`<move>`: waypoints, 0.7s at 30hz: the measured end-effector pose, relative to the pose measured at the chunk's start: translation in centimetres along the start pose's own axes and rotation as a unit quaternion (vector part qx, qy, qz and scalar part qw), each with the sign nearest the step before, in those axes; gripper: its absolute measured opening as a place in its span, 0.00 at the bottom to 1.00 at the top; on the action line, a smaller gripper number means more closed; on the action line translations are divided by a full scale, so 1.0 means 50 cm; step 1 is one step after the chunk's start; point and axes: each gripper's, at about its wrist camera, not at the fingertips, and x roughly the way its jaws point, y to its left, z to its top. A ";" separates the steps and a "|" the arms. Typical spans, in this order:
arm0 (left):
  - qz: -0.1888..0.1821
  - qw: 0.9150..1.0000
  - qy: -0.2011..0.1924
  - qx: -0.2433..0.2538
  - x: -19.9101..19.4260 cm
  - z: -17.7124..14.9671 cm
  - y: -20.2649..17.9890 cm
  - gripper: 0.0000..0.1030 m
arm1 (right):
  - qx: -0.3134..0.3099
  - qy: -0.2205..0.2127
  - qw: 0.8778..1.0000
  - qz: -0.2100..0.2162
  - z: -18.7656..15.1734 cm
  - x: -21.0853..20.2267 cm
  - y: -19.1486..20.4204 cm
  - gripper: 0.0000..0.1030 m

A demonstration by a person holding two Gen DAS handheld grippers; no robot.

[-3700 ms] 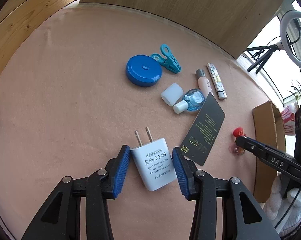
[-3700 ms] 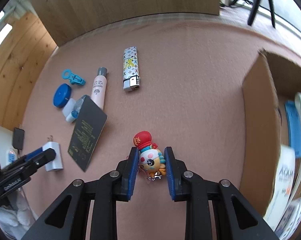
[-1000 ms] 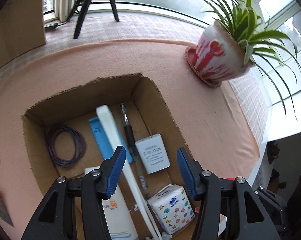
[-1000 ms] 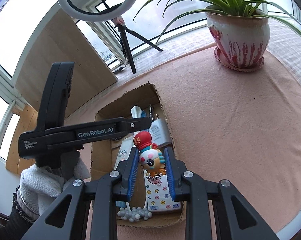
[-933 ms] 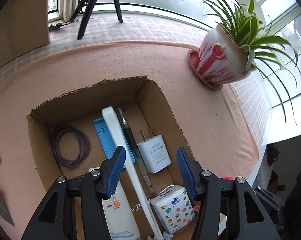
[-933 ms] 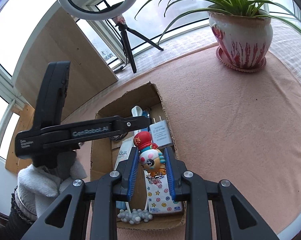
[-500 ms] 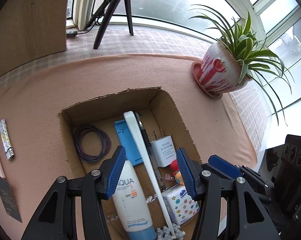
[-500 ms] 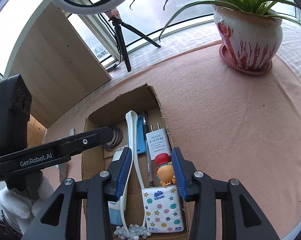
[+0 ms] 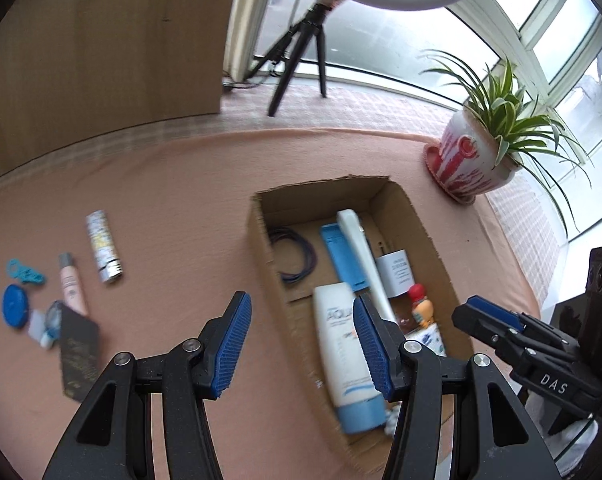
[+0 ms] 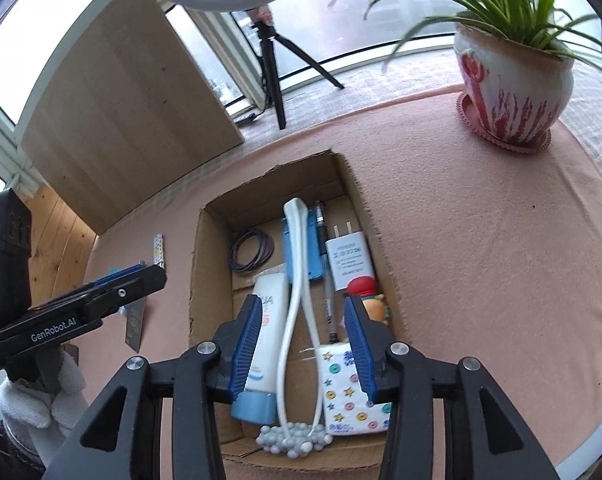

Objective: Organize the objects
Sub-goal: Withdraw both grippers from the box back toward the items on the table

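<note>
Partly done. In the cardboard box (image 10: 205,248): charger (image 10: 348,258), toy figure (image 10: 371,300), sunscreen tube (image 10: 261,344), tissue pack (image 10: 351,394). Left on the cloth, far left: lighter (image 9: 104,246), slim tube (image 9: 72,284), dark card (image 9: 78,350), probably a clip and tape. Left gripper (image 9: 299,340) and right gripper (image 10: 301,344) both spread, empty.

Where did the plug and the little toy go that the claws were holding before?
Both went into the cardboard box: the left claw dropped the white charger, the right claw the toy. Both claws are open. The lighter stayed on the table.
</note>
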 end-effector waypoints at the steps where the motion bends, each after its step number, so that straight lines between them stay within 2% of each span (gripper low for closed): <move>1: 0.005 1.000 -0.005 -0.001 -0.014 -0.007 0.011 0.55 | -0.007 0.001 1.000 0.000 -0.005 0.001 0.015 0.38; 10: 0.043 0.999 -0.029 -0.014 -0.107 -0.068 0.113 0.55 | -0.079 -0.010 0.997 -0.003 -0.042 0.014 0.153 0.38; 15: 0.052 0.997 -0.037 -0.032 -0.148 -0.098 0.176 0.55 | -0.132 -0.044 0.990 -0.030 -0.067 0.022 0.222 0.38; 21: 0.061 0.995 -0.041 -0.073 -0.185 -0.137 0.276 0.55 | -0.128 -0.050 0.990 -0.010 -0.086 0.040 0.262 0.38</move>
